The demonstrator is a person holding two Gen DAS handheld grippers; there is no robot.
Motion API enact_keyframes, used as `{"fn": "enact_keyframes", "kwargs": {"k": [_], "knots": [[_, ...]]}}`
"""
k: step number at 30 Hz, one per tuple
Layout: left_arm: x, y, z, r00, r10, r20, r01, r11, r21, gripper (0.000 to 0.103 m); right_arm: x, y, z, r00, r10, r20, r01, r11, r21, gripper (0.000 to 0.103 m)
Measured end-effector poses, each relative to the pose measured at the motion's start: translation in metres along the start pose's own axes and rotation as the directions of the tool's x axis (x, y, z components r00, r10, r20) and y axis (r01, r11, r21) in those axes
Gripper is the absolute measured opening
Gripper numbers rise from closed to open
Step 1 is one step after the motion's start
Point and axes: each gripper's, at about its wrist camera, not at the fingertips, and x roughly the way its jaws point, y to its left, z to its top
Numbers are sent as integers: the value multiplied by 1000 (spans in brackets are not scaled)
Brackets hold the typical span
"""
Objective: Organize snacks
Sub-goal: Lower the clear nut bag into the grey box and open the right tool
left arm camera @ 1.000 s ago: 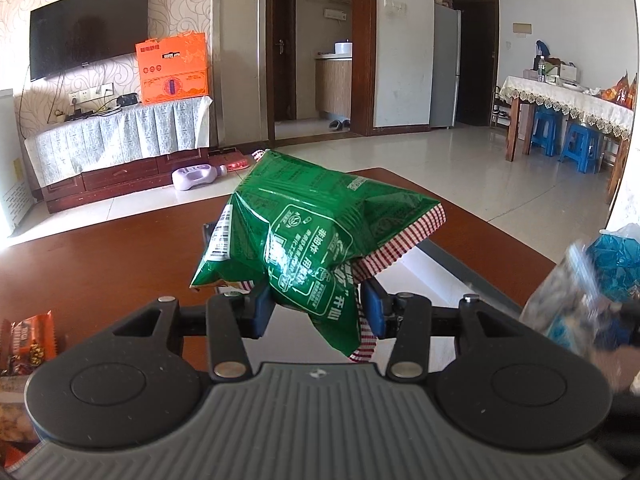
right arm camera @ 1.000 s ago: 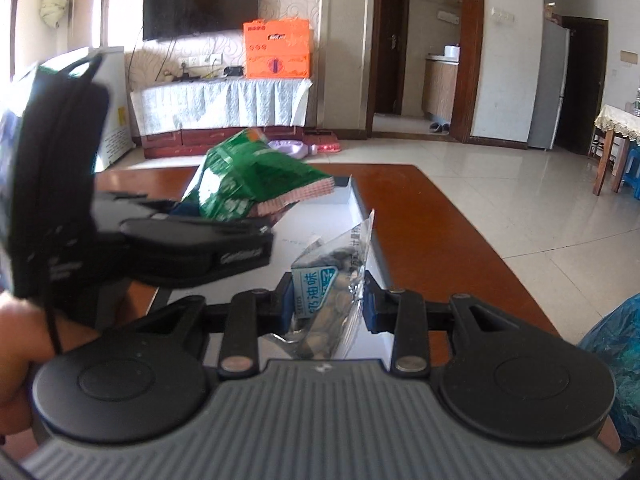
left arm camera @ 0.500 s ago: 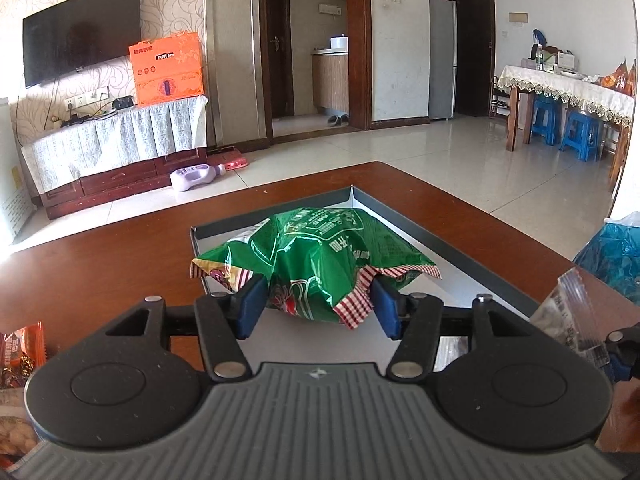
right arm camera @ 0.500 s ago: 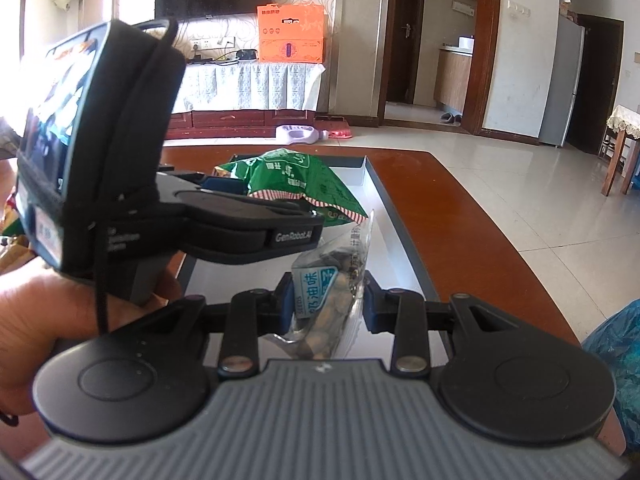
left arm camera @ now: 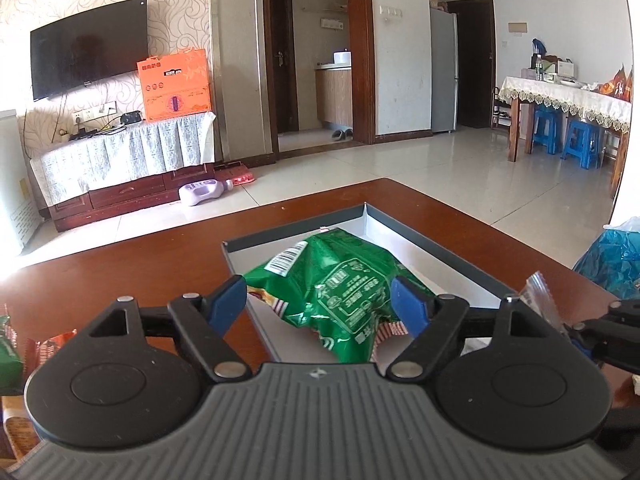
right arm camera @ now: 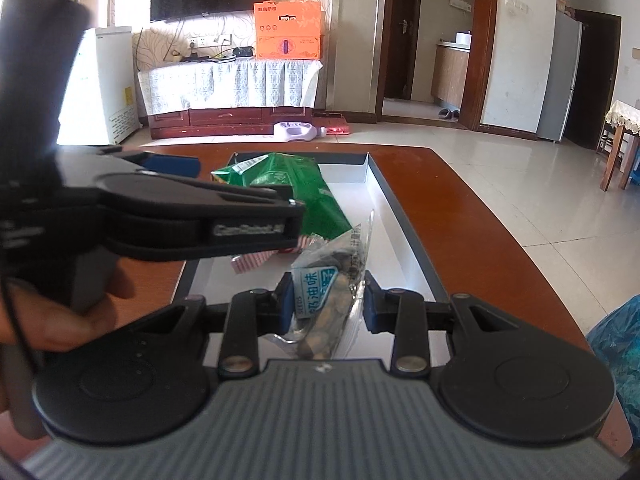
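A green snack bag [left arm camera: 332,280] lies in the grey-rimmed white tray [left arm camera: 424,240] on the brown table. My left gripper [left arm camera: 318,306] stands around the bag's near end, its jaws opening. The left blue pad [left arm camera: 228,304] is clear of the bag and the right pad is right beside it. In the right wrist view the same green bag [right arm camera: 288,184] rests at the tray's [right arm camera: 404,220] far left. My right gripper [right arm camera: 324,300] is shut on a clear packet of seeds [right arm camera: 316,284] with a blue and white label, held over the tray's near end.
A blue plastic bag [right arm camera: 616,344] sits at the table's right edge. Several more snack packets [left arm camera: 52,344] lie at the left edge of the table [left arm camera: 120,276]. A hand [right arm camera: 60,320] holds the left gripper close to the right one.
The left gripper carried the green bag down into the tray and its jaws spread apart, leaving the bag lying there. The right gripper kept still, shut on the seed packet.
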Motion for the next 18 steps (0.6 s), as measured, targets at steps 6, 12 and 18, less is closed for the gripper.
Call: {"fn": "enact_keyframes", "kwargs": {"k": [6, 12, 18], "knots": [[-17, 7, -7, 1000, 9, -4, -9, 1000, 1, 83, 9, -2, 1, 1000, -13, -11, 13, 1000, 18, 37], [-29, 11, -15, 1000, 20, -17, -20, 1000, -2, 84, 8, 6, 0, 1000, -6, 3, 6, 1000, 12, 37], [-45, 11, -25, 999, 29, -31, -29, 1000, -5, 84, 9, 17, -3, 999, -36, -3, 36, 998, -53, 39]]}}
